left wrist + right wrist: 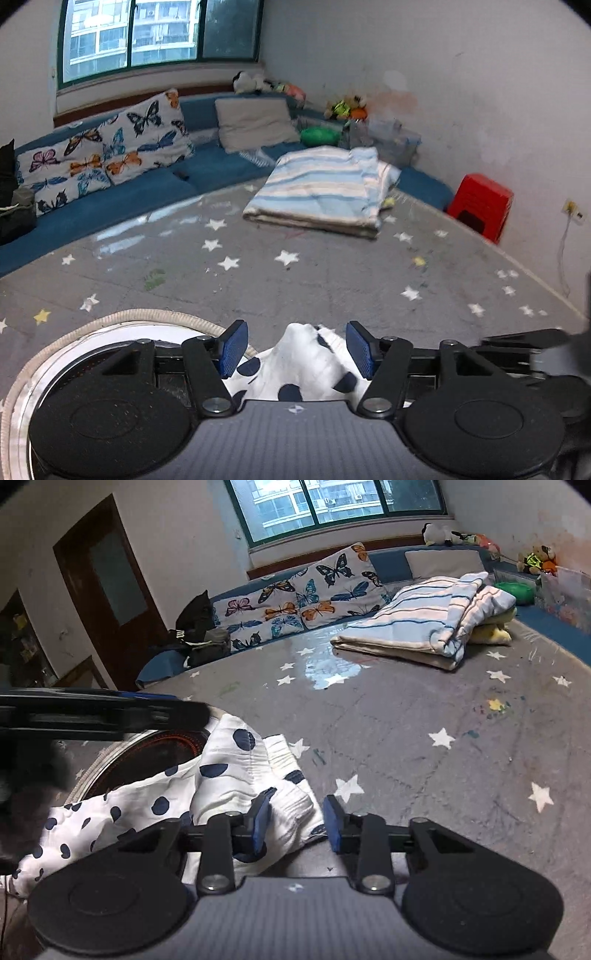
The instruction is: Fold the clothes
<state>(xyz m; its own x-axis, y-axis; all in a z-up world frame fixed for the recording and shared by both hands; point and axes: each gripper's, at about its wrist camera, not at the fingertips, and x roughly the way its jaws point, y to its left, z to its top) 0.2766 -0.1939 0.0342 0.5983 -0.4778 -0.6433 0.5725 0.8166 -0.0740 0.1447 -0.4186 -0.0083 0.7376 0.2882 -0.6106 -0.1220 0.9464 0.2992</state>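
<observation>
A white garment with dark blue polka dots (221, 779) lies bunched on the grey star-patterned mat, partly over a round basket (155, 753). My right gripper (297, 818) is open, its blue pads on either side of the garment's white ribbed edge. My left gripper (295, 345) is open, with a raised fold of the same garment (306, 365) between its blue pads. The left gripper's black body shows at the left of the right wrist view (92, 710).
A folded blue-and-white striped blanket (321, 188) lies further out on the mat (332, 277). A blue sofa with butterfly cushions (107, 151) runs along the window wall. A red plastic stool (482, 205) stands by the right wall. The round basket's rim (147, 317) is at my left.
</observation>
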